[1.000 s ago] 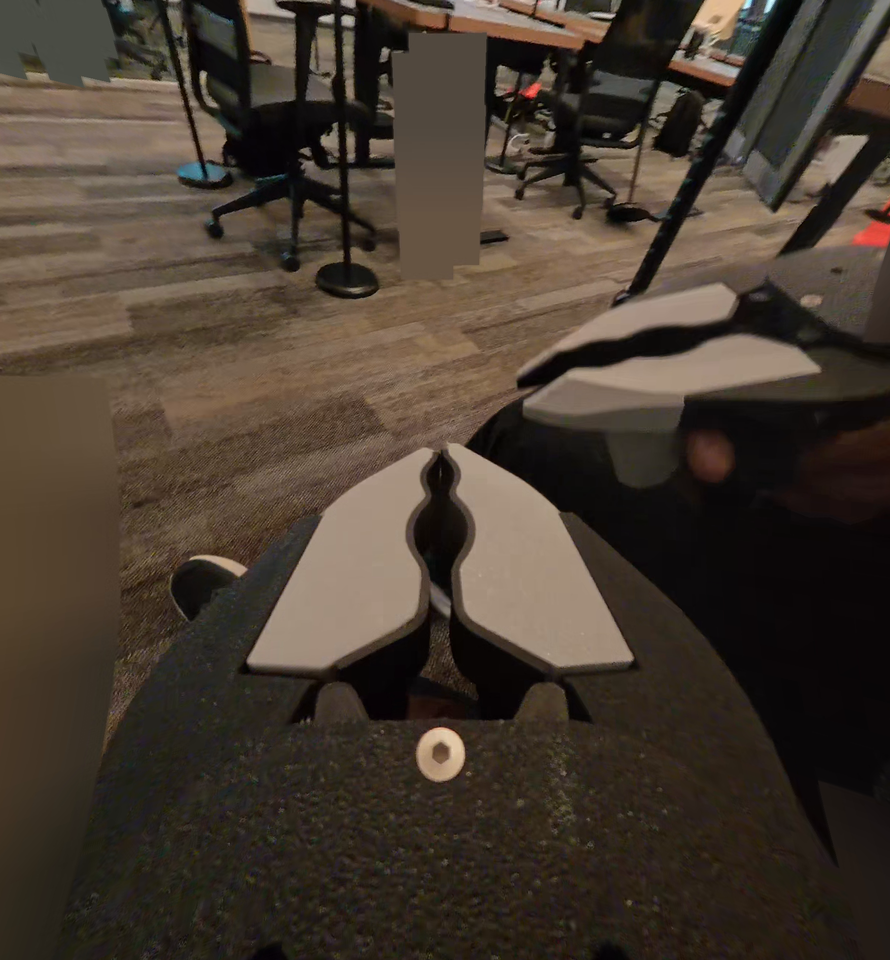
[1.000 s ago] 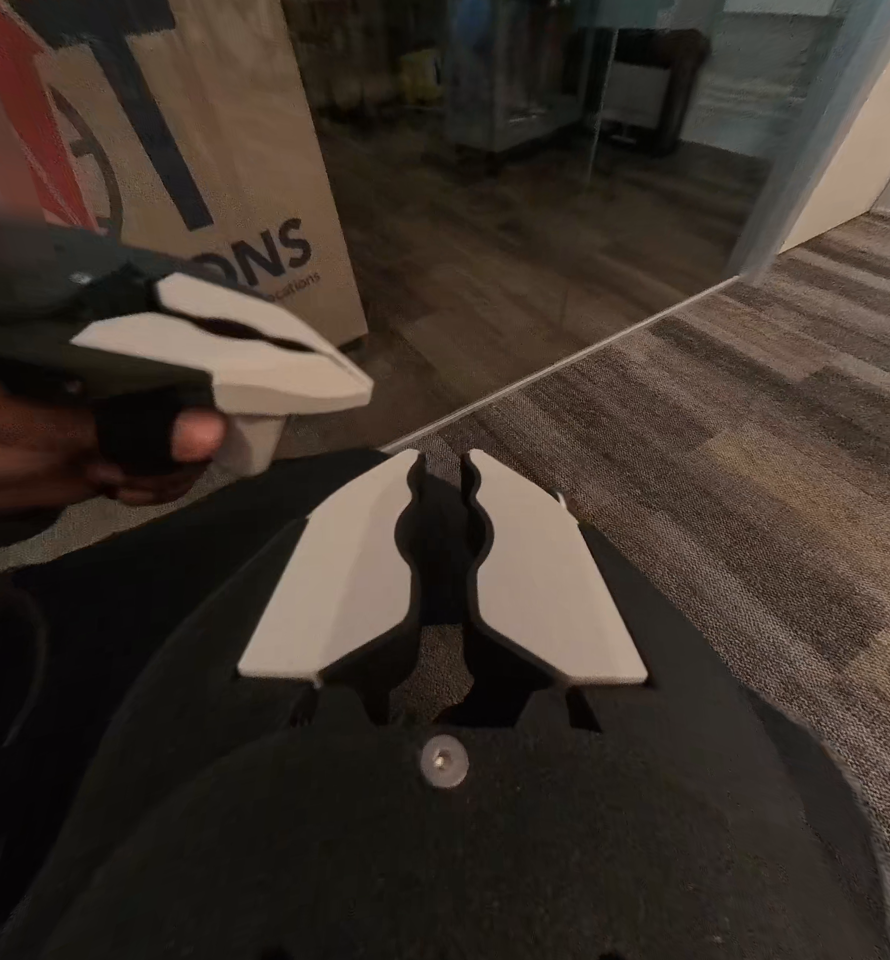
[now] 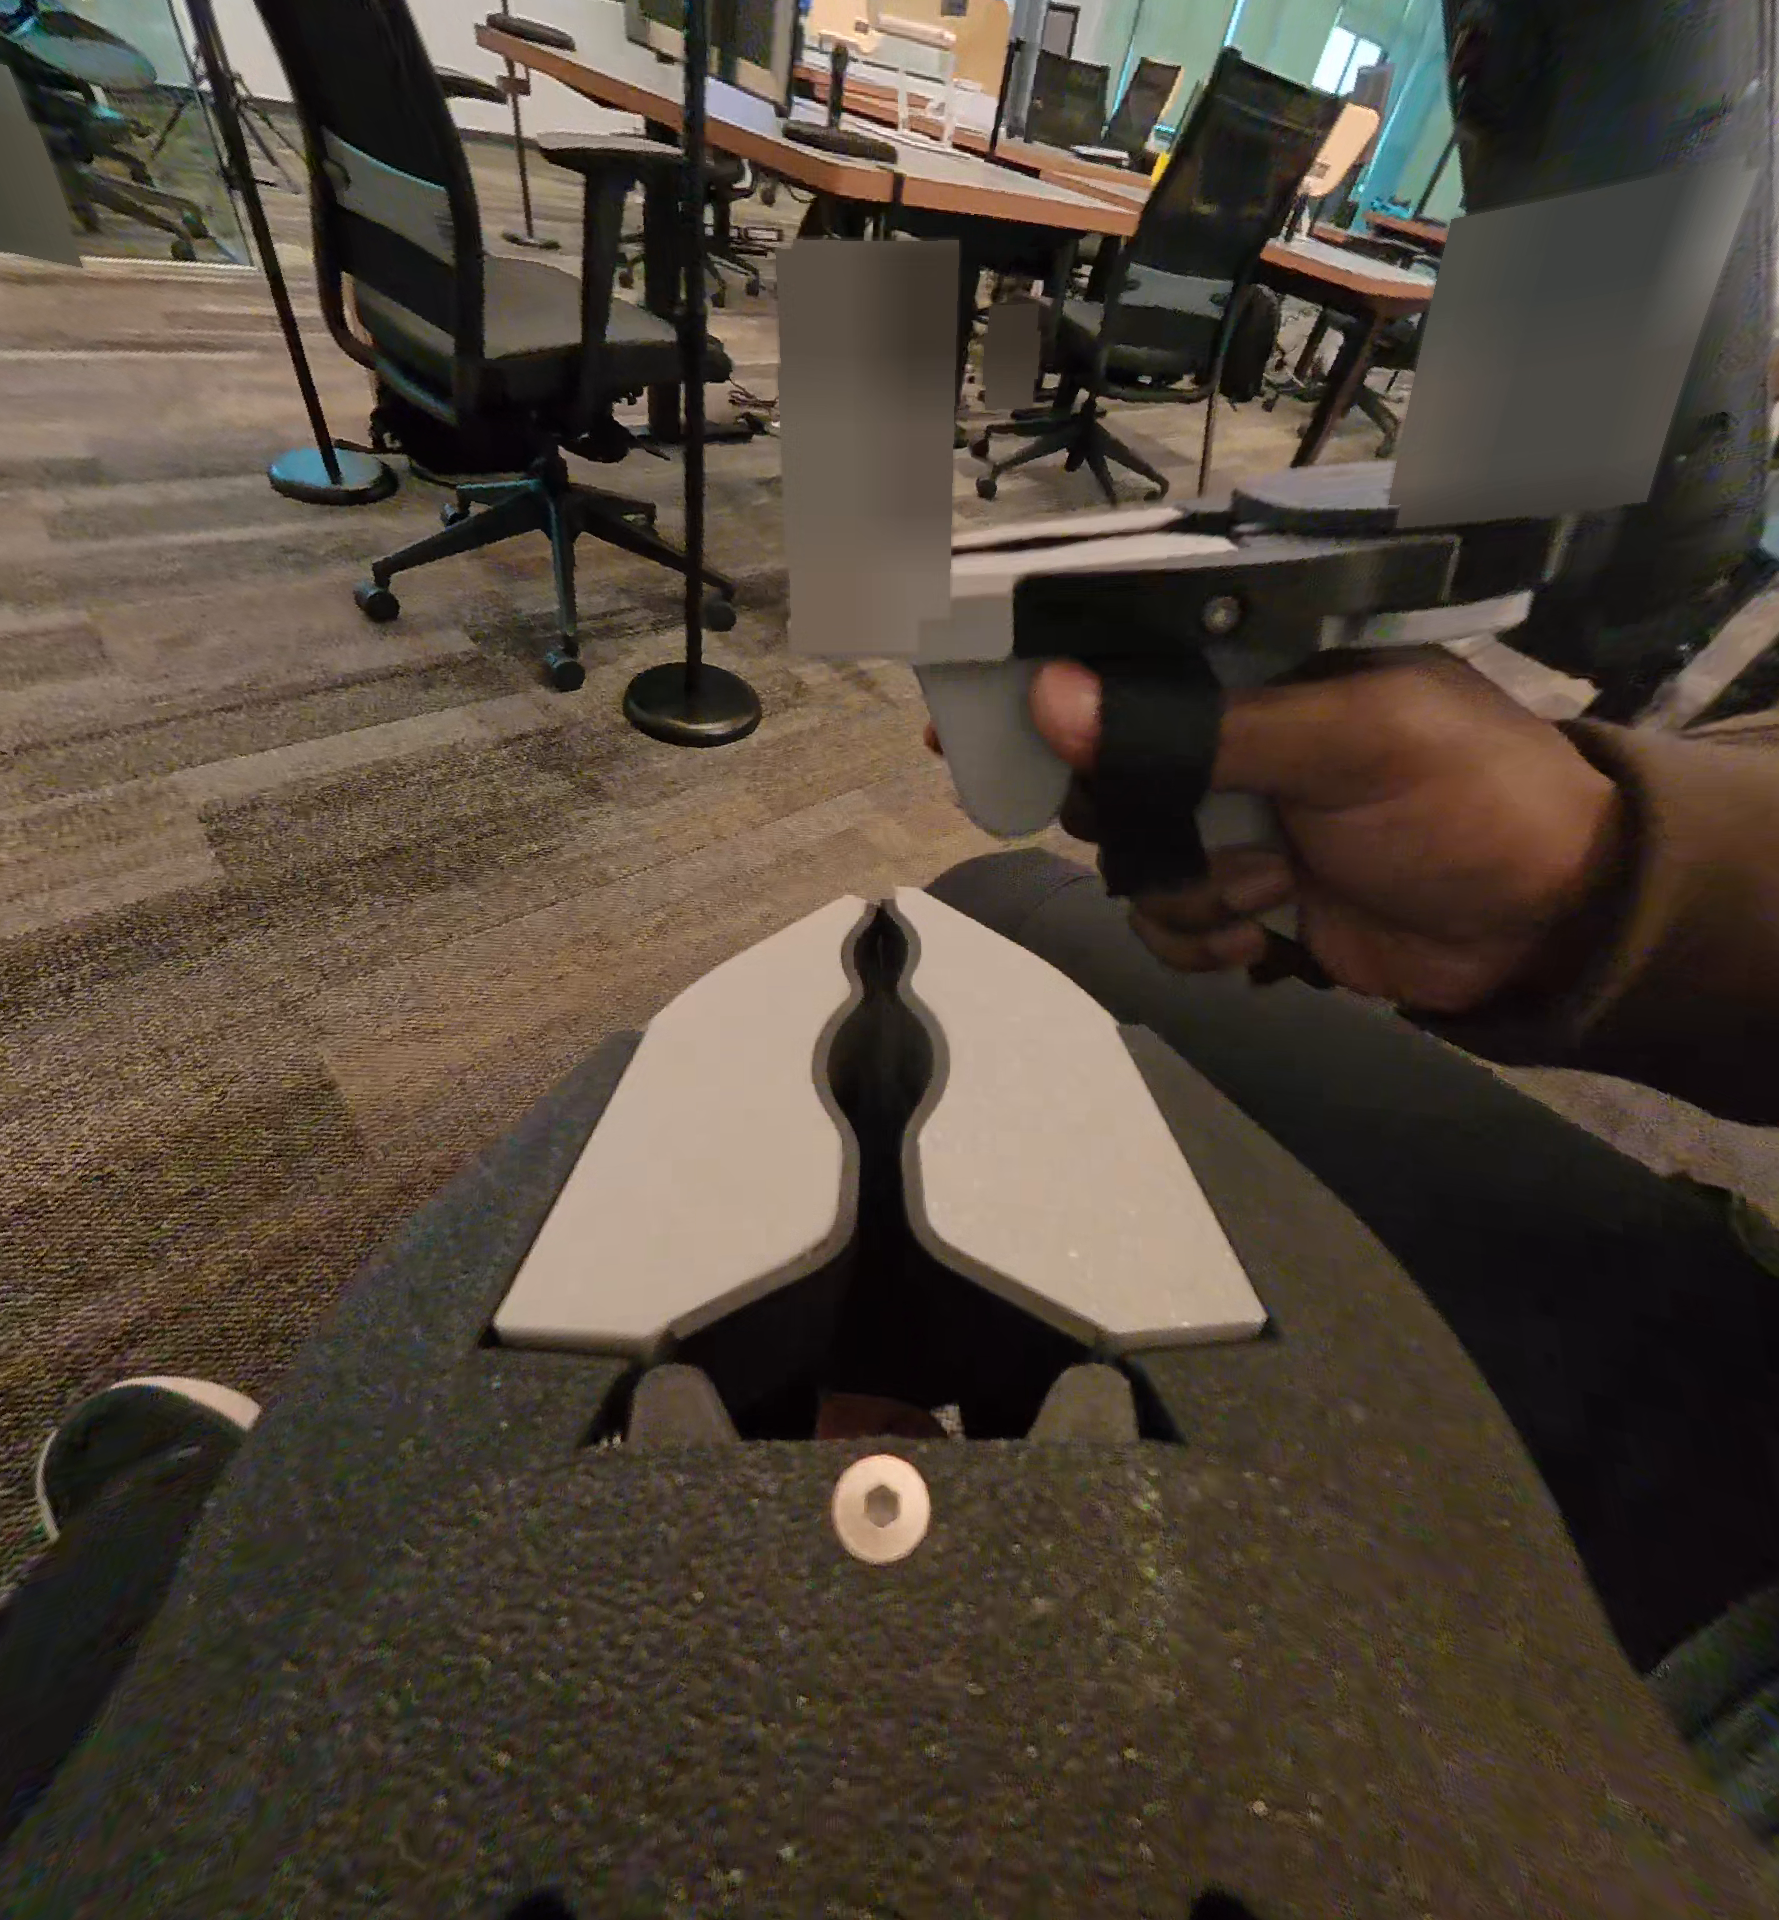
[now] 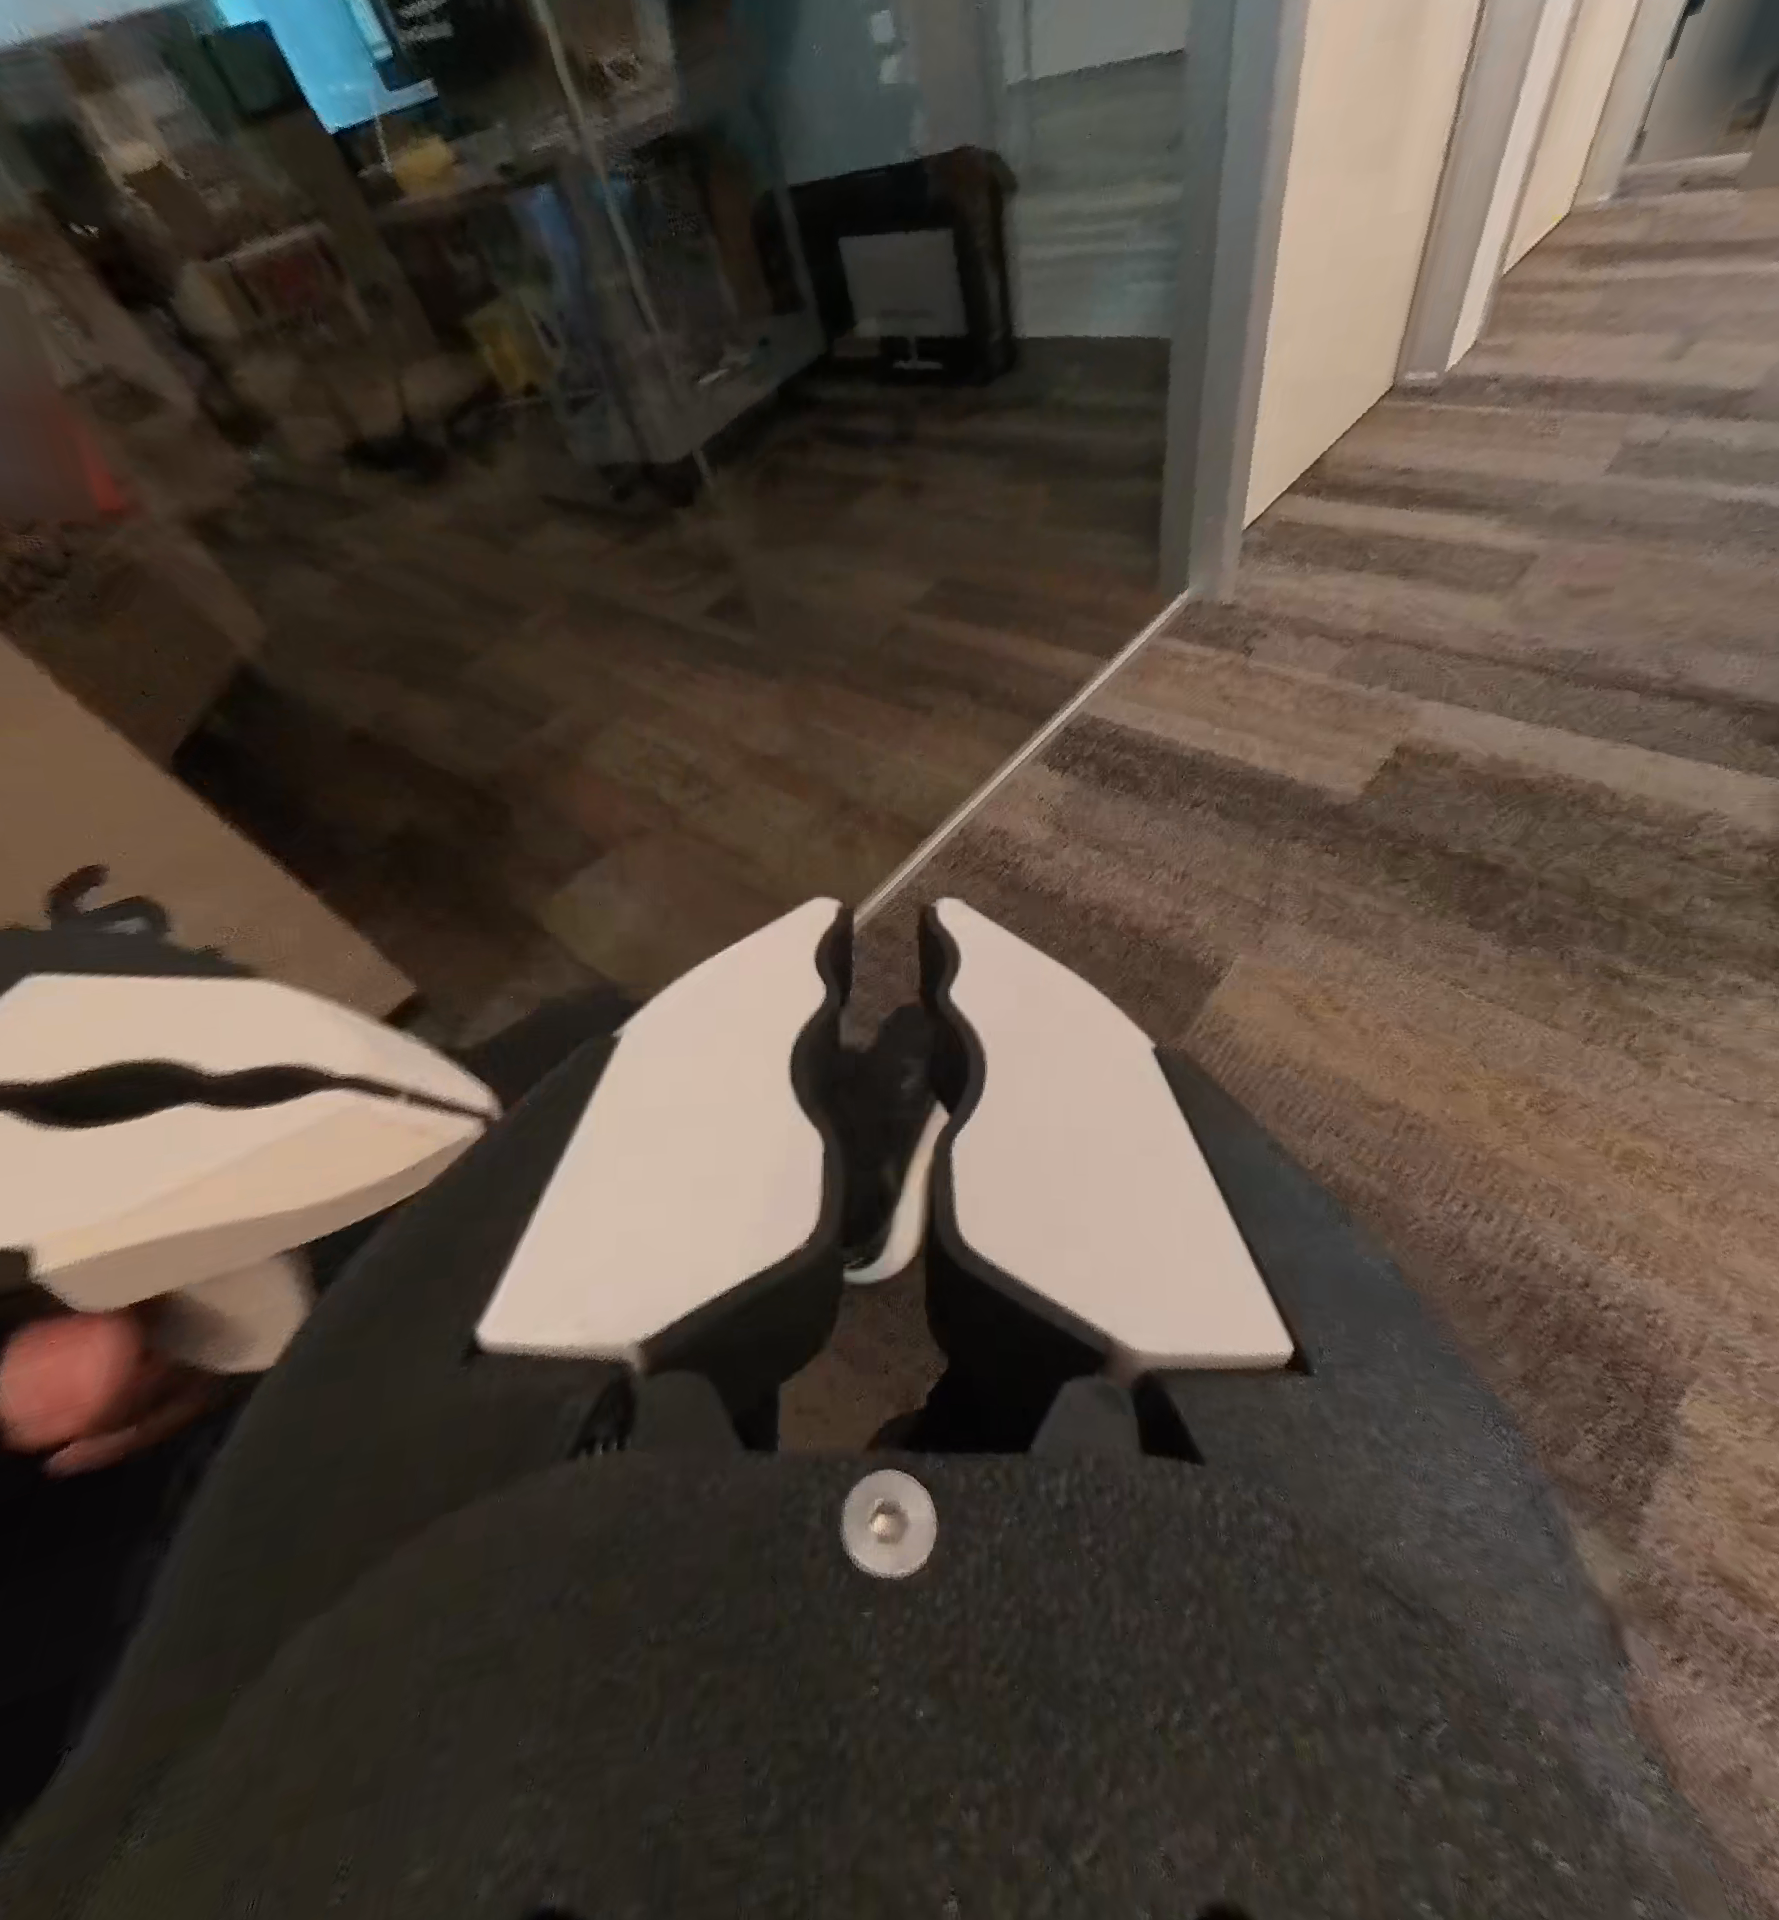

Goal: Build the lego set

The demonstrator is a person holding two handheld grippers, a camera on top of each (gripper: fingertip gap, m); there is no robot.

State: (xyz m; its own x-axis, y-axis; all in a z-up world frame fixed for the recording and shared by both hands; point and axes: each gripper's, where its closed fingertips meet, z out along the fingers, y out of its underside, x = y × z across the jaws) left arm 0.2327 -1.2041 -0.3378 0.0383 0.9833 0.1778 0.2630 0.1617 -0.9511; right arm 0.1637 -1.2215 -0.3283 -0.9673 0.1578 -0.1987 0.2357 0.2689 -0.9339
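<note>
Left wrist view, left gripper [image 3: 882,914] tips pressed together on nothing, right gripper [image 4: 887,920] a narrow gap apart, empty, over carpet [image 4: 1487,935], office chair [image 3: 490,312] far ahead of the left, no lego visible

You had no legible writing, label, brand, number or sign before you in either wrist view at this moment.

**An open-plan office**

Ahead of the left tongs [image 3: 883,912], swivel chairs [image 3: 469,312] stand by long wooden desks [image 3: 864,156] on striped carpet [image 3: 189,831]. Beyond the right tongs [image 4: 887,914], a glass partition [image 4: 656,312] meets a corridor.
</note>
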